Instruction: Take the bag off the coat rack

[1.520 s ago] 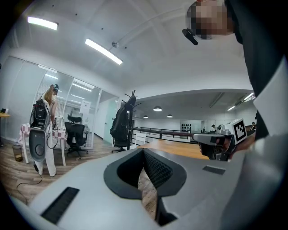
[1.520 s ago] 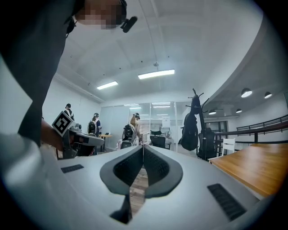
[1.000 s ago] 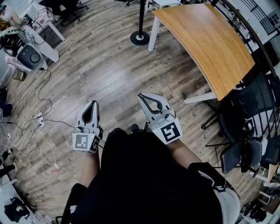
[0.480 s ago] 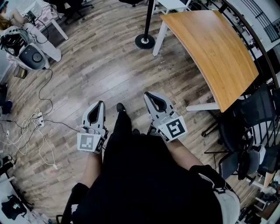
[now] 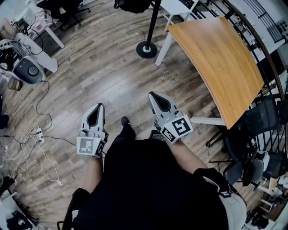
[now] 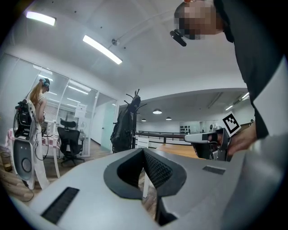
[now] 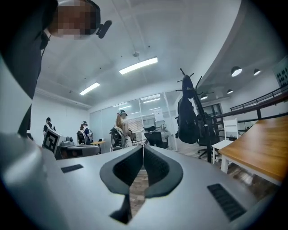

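A dark bag (image 6: 122, 130) hangs from the top of a black coat rack (image 6: 135, 98) some way ahead of me. The right gripper view has the same bag (image 7: 186, 117) on the rack (image 7: 198, 112), right of centre. From the head view I see the rack's pole and round base (image 5: 146, 49), with the bag (image 5: 133, 5) just at the top edge. My left gripper (image 5: 97, 107) and right gripper (image 5: 153, 95) are held level in front of the body and point toward the rack. Both are shut with nothing between the jaws, well short of the bag.
A curved wooden table (image 5: 217, 56) on white legs stands to the right of the rack. Black office chairs (image 5: 254, 117) and a railing lie further right. Cables (image 5: 32, 135) and a grey device (image 5: 28, 70) are on the wood floor at left. People (image 7: 120, 128) stand at desks far off.
Both grippers have travelled forward over the floor toward the rack. The bag has come into the head view's top edge, and the right gripper has rolled slightly.
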